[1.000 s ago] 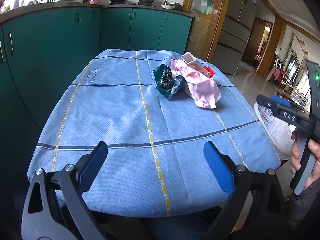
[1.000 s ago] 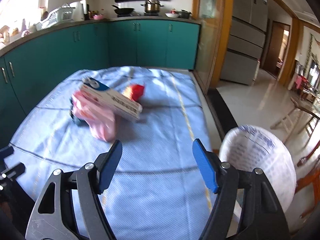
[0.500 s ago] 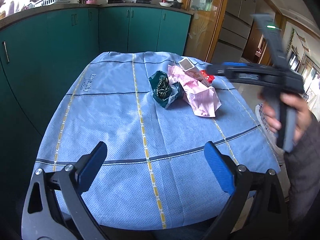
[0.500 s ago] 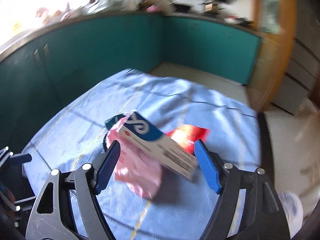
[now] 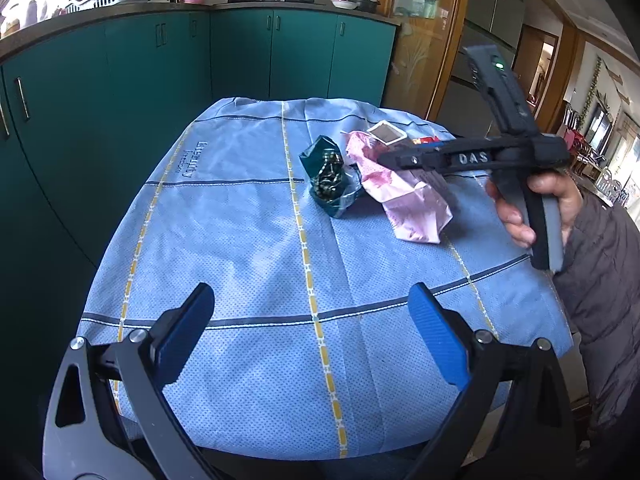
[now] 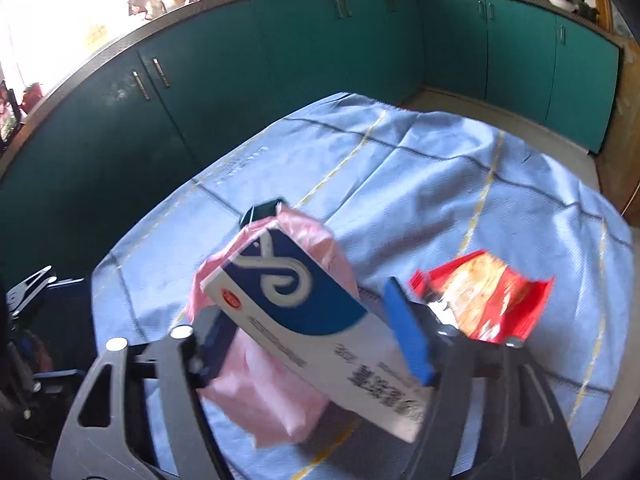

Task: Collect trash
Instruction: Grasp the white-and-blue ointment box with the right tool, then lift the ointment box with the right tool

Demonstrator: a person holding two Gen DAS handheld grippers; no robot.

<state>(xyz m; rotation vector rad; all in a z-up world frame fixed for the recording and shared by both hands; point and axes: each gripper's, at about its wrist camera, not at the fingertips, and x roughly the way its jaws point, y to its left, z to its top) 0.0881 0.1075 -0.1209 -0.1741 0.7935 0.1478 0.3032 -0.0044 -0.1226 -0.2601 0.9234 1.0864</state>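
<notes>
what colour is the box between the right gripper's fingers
White with a dark blue corner bearing a white swirl: the box, clearest in the right wrist view.

Teal kitchen cabinets (image 5: 240, 60), blue-clothed table (image 5: 240, 240), bright window (image 6: 48, 20), wooden doorframe (image 5: 452, 40).

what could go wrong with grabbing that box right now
The right gripper has just been closing around the blue and white box, which lies propped on the crumpled pink bag. The pads may catch bag plastic too and drag it along. The box sits skewed between the fingers, so it could twist or slip when lifted. The red snack wrapper lies close beside the right finger and could get knocked across the tablecloth.
</notes>
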